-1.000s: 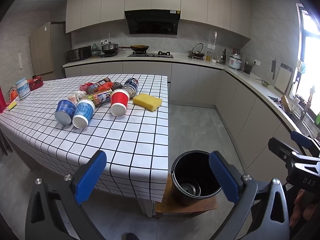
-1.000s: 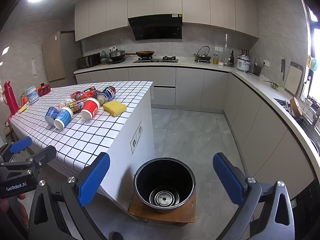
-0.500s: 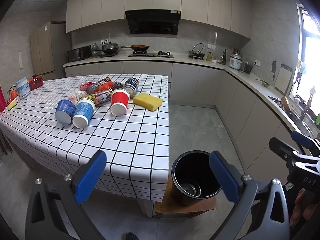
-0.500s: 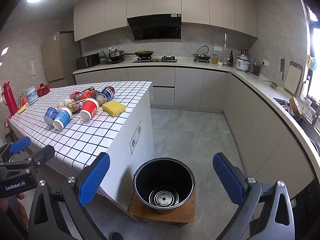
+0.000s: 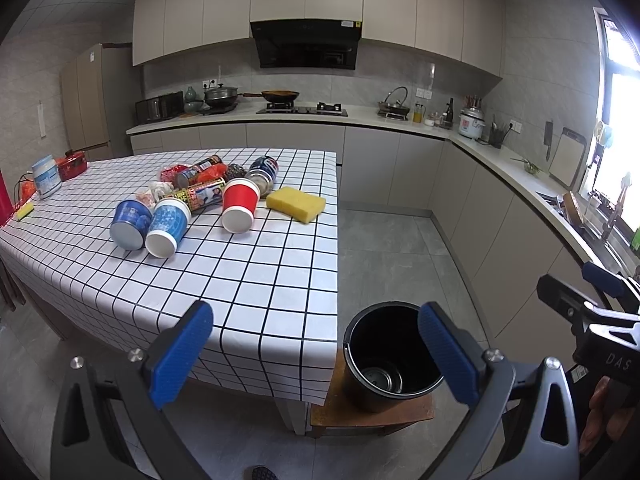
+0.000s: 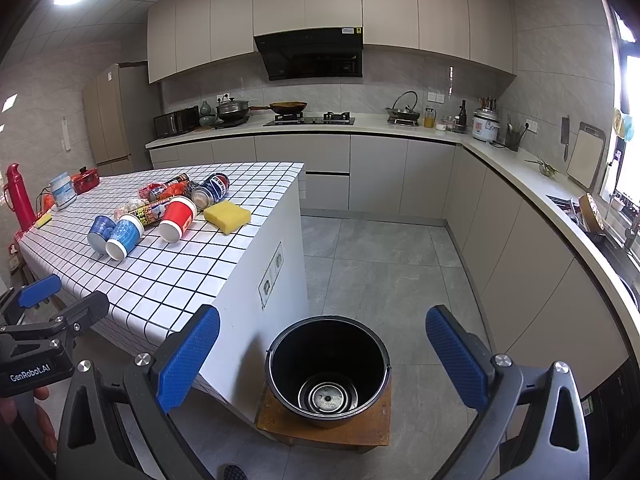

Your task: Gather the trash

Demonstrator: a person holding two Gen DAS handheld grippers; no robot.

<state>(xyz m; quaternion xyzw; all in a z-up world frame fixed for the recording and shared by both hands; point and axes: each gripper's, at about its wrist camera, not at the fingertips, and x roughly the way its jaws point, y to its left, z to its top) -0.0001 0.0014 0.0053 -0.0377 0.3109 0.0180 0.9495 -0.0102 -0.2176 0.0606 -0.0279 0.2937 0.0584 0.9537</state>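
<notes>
Two hand-held grippers, both with blue-padded jaws spread wide and nothing between them: left gripper (image 5: pixel 314 354) hangs off the near edge of the white black-gridded tablecloth (image 5: pixel 256 280), right gripper (image 6: pixel 322 356) hangs above the round black plastic bin (image 6: pixel 328 364), which stands on a low wooden stool (image 6: pixel 324 428) on the floor just beside the table's corner. Bin holds no trash that I can see; only its metal base disc shows. Trash lies clustered mid-table, well apart from both grippers: red paper cup (image 5: pixel 239 206) on its side with mouth toward the camera, light-blue paper cup (image 5: pixel 168 226) and dark-blue paper cup (image 5: pixel 130 224) touching each other, also tipped over, a blue drink can (image 5: pixel 264 172) lying flat, printed cylindrical tubes (image 5: pixel 200 196), red crumpled wrappers (image 5: pixel 172 172). A yellow rectangular sponge (image 5: pixel 296 204) sits just beside the red cup. Judgement: no item collected yet. Cups look light and thin-walled, likely to crush or roll; best taken across the body near the stiffer rolled rim, light squeeze. Can looks smooth and round, likely to slip and roll; grip across mid-body. Wrappers soft; pinch a fold.
</notes>
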